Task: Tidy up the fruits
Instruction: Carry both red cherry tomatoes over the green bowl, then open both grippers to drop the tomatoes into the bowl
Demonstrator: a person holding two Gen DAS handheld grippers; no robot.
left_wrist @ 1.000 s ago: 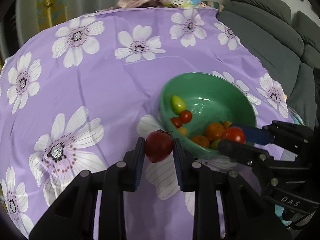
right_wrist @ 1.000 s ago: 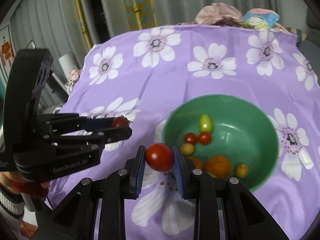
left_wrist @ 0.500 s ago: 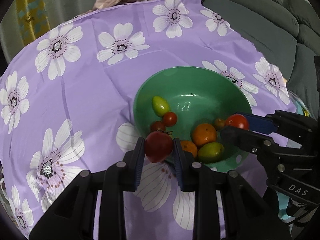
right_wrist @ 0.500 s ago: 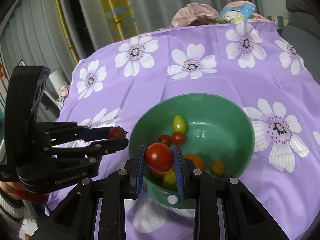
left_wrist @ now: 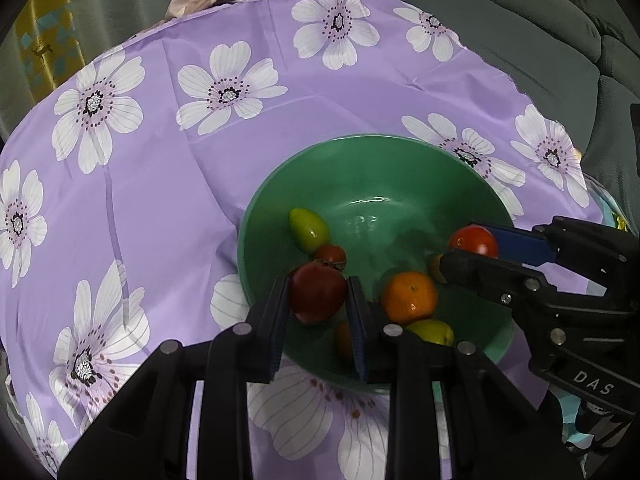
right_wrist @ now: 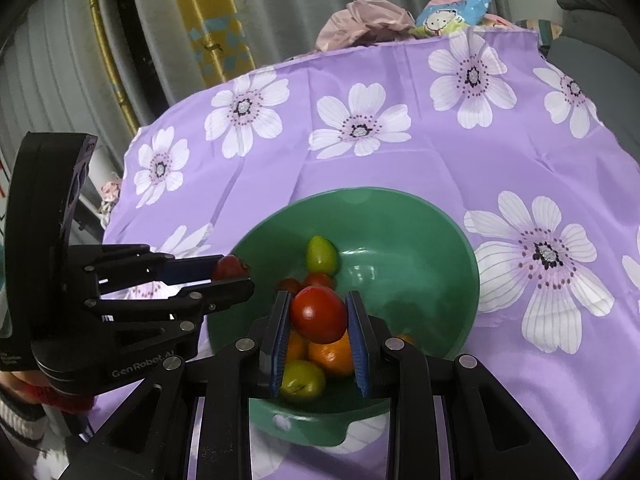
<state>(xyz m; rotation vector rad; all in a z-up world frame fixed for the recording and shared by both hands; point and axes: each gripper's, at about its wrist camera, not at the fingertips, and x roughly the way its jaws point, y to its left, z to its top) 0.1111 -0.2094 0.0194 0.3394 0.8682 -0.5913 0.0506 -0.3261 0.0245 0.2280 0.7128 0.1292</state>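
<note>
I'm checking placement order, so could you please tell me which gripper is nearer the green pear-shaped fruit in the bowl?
Left. The left gripper hangs just beside the green pear-shaped fruit; the right gripper hangs across the bowl at its opposite side.

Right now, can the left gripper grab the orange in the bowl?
Probably not: the left gripper is shut on a dark red tomato, so its jaws are occupied. The orange lies exposed in the green bowl.

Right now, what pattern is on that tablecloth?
Purple tablecloth with big white flowers, clearest from the right wrist view.
</note>
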